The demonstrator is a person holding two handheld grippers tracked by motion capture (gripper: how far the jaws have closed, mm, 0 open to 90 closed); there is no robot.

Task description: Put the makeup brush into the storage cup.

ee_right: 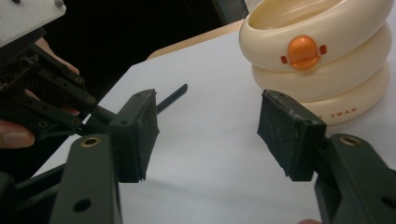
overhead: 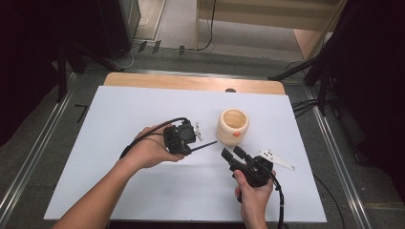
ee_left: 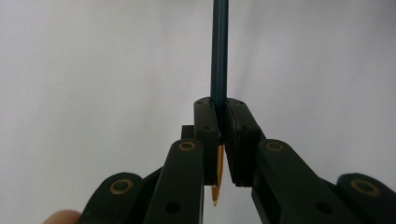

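Left gripper view: pencil point(ee_left: 219, 51) between jaws.

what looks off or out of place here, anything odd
Nothing spilled or broken. The one stray thing is a grey three-cornered plate lying loose on the white table, right of the right gripper. The pencil sits straight in the left gripper.
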